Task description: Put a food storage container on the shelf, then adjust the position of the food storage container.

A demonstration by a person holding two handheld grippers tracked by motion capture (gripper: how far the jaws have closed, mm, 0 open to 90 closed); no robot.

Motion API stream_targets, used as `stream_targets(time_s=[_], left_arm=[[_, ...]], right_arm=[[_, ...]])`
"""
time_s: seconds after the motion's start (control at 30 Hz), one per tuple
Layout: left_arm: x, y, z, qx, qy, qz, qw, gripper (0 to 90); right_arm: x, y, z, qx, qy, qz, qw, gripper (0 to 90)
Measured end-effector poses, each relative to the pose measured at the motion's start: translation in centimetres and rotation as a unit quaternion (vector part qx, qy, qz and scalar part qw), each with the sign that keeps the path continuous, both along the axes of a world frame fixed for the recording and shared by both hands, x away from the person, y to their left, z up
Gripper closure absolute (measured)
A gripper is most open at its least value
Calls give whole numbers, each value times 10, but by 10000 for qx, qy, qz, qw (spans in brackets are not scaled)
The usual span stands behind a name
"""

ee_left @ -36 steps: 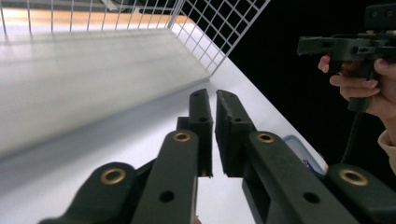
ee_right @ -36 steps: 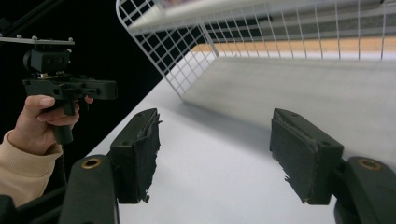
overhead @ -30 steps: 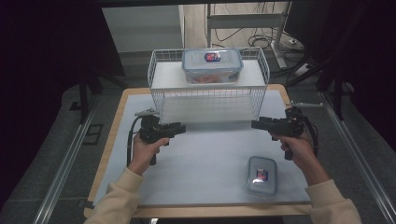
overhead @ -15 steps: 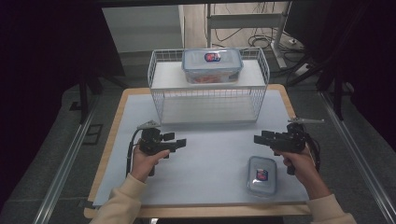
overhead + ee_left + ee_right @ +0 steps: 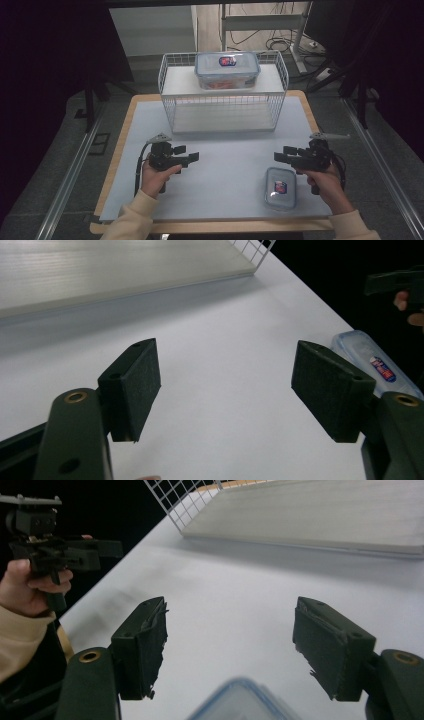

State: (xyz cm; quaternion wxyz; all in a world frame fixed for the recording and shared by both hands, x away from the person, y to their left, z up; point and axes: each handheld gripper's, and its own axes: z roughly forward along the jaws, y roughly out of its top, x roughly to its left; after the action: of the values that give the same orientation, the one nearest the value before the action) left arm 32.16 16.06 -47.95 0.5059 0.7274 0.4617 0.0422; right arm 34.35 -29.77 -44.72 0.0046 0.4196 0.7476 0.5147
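Observation:
My left gripper (image 5: pixel 193 158) hovers low over the white mat, left of centre, pointing right. Its jaws have just been opening and stand open, with nothing between them (image 5: pixel 227 365). Opposite it, my right gripper (image 5: pixel 280 157) points left and is open with bare mat between its pads (image 5: pixel 230 625). A small clear box with a blue-rimmed lid (image 5: pixel 280 187) lies on the mat just under and in front of the right gripper; it also appears as the box (image 5: pixel 372 365) and the lid edge (image 5: pixel 240 702). A larger lidded box (image 5: pixel 227 70) sits on top of the white wire rack (image 5: pixel 172 107).
The wire rack stands at the back of the mat (image 5: pixel 225 170), its lower shelf (image 5: pixel 125 265) open toward me. Beyond the wooden table edge (image 5: pixel 117 150) the surroundings are dark, with metal rails on both sides and cables at the back.
Both hands have dropped lower and come nearer to the table's front edge. The right gripper now sits just behind the small box.

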Motion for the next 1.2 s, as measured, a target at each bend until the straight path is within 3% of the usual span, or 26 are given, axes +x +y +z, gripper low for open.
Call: stream_targets(time_s=[0.1, 0.3, 0.53, 0.63, 0.87, 1.0, 1.07, 1.2], left_arm=[[-1, -1, -4, 5, 71, 24, 10000, 268], [-4, -1, -8, 112, 97, 16, 9999, 269], [-6, 0, -14, 191, 151, -21, 9997, 269], [-7, 0, -17, 261, 180, -25, 9995, 269], [-8, 1, -24, 320, 274, -29, 9991, 270], [-7, 1, -25, 315, 299, -17, 9991, 271], [-7, 1, -26, 309, 314, -31, 9990, 272], [-8, 0, -28, 331, 344, -47, 9988, 273]], right_arm=[[-8, -4, 0, -198, -30, 42, 9998, 295], [-17, -14, -1, -125, 18, -12, 9999, 304], [-22, -23, -7, -59, 135, -38, 9999, 380], [-24, -22, -6, -144, 113, -22, 9998, 423], [-31, -29, -9, -326, 76, 37, 9994, 682], [-40, -36, -13, -681, 95, 43, 9976, 842], [-46, -41, -15, -789, 105, 47, 9968, 888], [-61, -52, -22, -1069, 175, 5, 9941, 893]])
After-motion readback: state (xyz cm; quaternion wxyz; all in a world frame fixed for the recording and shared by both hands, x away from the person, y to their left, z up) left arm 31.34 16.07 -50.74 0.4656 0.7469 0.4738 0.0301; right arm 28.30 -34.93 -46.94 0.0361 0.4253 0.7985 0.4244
